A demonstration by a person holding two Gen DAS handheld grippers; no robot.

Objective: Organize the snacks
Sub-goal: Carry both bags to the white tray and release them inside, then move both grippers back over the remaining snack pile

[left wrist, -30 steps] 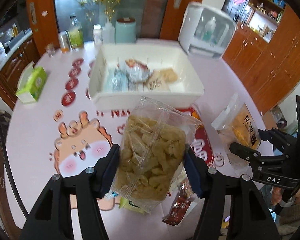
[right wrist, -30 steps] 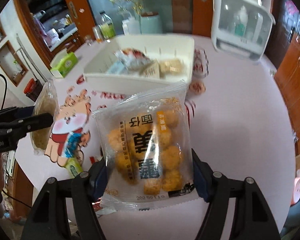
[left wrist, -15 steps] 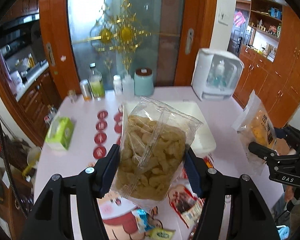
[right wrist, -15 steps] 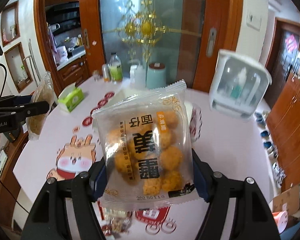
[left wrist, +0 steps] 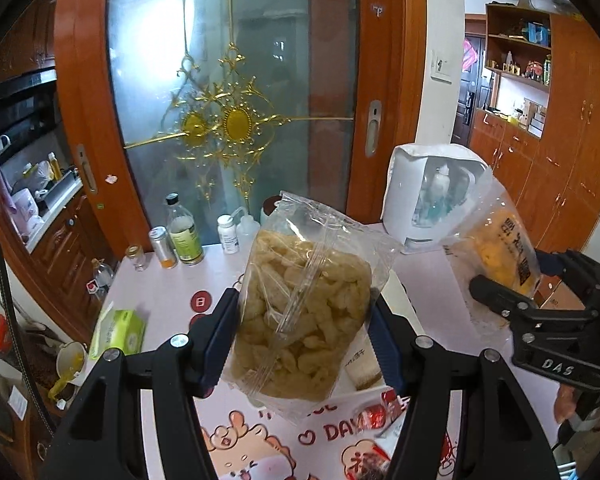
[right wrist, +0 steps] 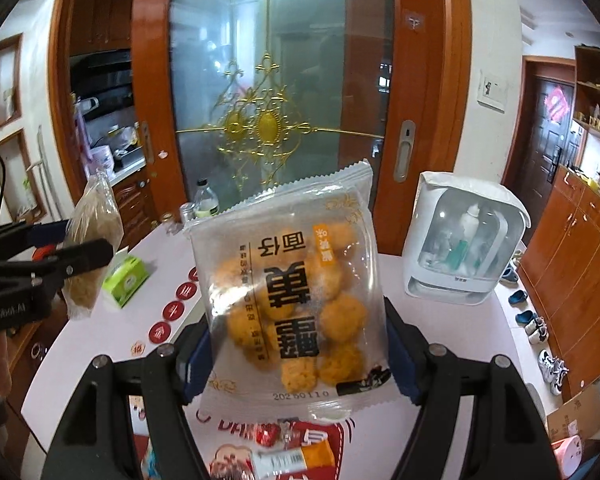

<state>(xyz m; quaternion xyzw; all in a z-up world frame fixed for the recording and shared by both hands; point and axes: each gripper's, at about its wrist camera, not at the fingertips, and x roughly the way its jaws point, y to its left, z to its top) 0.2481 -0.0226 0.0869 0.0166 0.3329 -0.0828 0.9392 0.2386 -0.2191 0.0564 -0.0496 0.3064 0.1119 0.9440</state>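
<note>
Both views now look across at the glass door rather than down: a second ago the white plastic bin of snacks filled the middle of each view, and now it is out of sight, so both bags have been lifted high above the pink cartoon-printed worktop (left wrist: 168, 288) and neither is stowed yet; I judge the carry to the bin remains. The left tongs (left wrist: 304, 340) pinch the clear bag of pale puffed strips (left wrist: 300, 312) by its two sides, upright between the blue pads. The right tongs (right wrist: 296, 354) likewise pinch the clear printed bag of orange round snacks (right wrist: 292, 304) at its lower edges. Loose packets lie below on the worktop.
</note>
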